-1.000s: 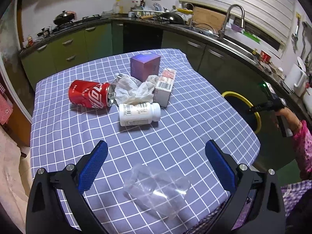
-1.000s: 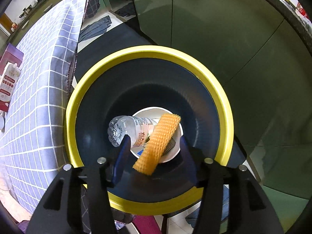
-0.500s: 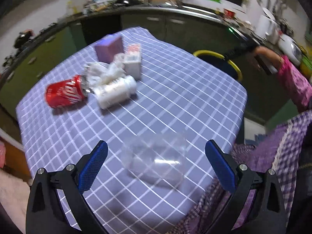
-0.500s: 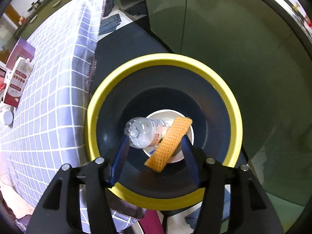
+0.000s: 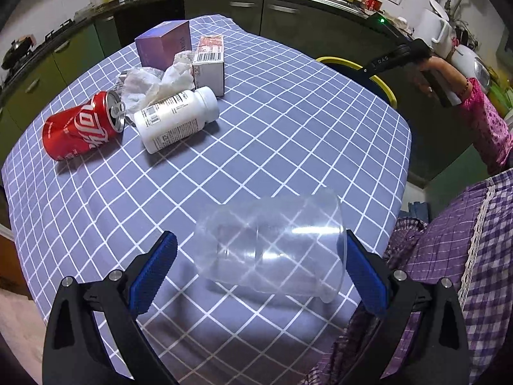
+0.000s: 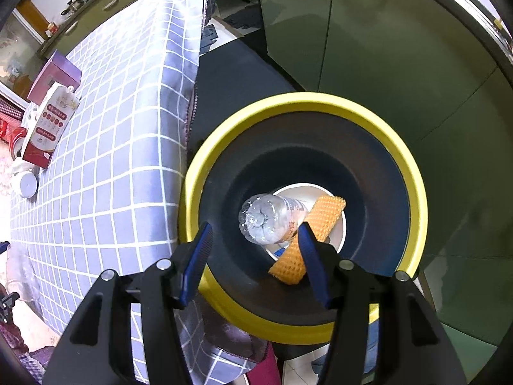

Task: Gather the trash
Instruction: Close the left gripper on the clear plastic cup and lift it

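A clear plastic cup (image 5: 272,243) lies on its side near the front edge of the checked tablecloth (image 5: 288,134). My left gripper (image 5: 259,256) is open and straddles it: the right pad sits close to the cup's rim, the left pad stands apart from its base. Farther back lie a red cola can (image 5: 80,128), a white pill bottle (image 5: 176,117), crumpled tissue (image 5: 154,83), a purple box (image 5: 163,43) and a small carton (image 5: 210,62). My right gripper (image 6: 255,240) hangs open and holds nothing above the yellow-rimmed bin (image 6: 413,192), where a plastic bottle (image 6: 266,221) and an orange foam net (image 6: 320,221) lie.
The bin (image 5: 359,70) stands on the floor off the table's right side, against green cabinets (image 6: 368,48). A person's hand and pink sleeve (image 5: 484,122) carry the right gripper there. Purple checked clothing (image 5: 465,256) is close at the table's front right. Kitchen counters run along the back.
My left gripper has dropped and rolled toward the clear cup, which now lies between its fingers. My right gripper has drifted toward the table; the bin sits farther right in its view.
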`<state>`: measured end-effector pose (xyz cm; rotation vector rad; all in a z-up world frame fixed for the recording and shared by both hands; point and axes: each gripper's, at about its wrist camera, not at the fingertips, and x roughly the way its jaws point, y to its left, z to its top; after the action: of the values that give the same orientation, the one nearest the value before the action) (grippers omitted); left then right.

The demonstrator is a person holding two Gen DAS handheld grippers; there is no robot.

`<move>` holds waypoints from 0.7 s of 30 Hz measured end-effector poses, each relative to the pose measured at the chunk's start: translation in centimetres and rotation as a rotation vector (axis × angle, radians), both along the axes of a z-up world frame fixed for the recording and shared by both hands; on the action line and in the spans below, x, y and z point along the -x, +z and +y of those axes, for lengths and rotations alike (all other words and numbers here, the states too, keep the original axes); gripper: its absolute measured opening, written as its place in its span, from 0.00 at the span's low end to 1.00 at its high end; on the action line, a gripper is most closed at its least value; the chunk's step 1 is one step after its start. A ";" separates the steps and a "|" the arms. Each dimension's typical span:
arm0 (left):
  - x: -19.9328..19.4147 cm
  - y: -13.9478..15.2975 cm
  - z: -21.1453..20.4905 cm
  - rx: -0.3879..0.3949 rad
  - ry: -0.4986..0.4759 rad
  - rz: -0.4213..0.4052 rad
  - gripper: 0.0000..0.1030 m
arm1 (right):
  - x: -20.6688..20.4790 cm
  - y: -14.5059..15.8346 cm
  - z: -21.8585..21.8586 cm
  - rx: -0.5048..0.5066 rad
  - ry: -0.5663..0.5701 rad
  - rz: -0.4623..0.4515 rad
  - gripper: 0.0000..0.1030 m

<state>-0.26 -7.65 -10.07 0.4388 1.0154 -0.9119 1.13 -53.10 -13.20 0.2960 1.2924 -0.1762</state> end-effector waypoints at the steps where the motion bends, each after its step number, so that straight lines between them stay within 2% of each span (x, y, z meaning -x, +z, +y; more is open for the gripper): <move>1: 0.0 0.0 0.0 0.004 0.002 0.003 0.95 | -0.2 0.1 0.1 0.001 0.003 0.000 0.51; 9: 0.0 -0.9 0.4 0.029 0.016 0.016 0.93 | -1.0 0.9 1.5 0.000 0.037 -0.002 0.51; 12: -0.2 -1.1 0.4 0.024 0.018 0.011 0.77 | -1.1 1.0 1.9 -0.006 0.044 0.001 0.51; 17: -0.5 -1.2 0.5 0.014 0.047 0.011 0.77 | -1.0 0.9 1.7 -0.012 0.044 0.000 0.51; 21: -0.1 0.8 0.1 0.023 0.050 -0.043 0.77 | -0.6 1.3 0.8 -0.021 0.028 -0.020 0.51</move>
<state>-0.14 -7.57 -9.22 0.4104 0.9714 -0.8655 1.69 -52.26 -11.92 0.2964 1.2783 -0.1356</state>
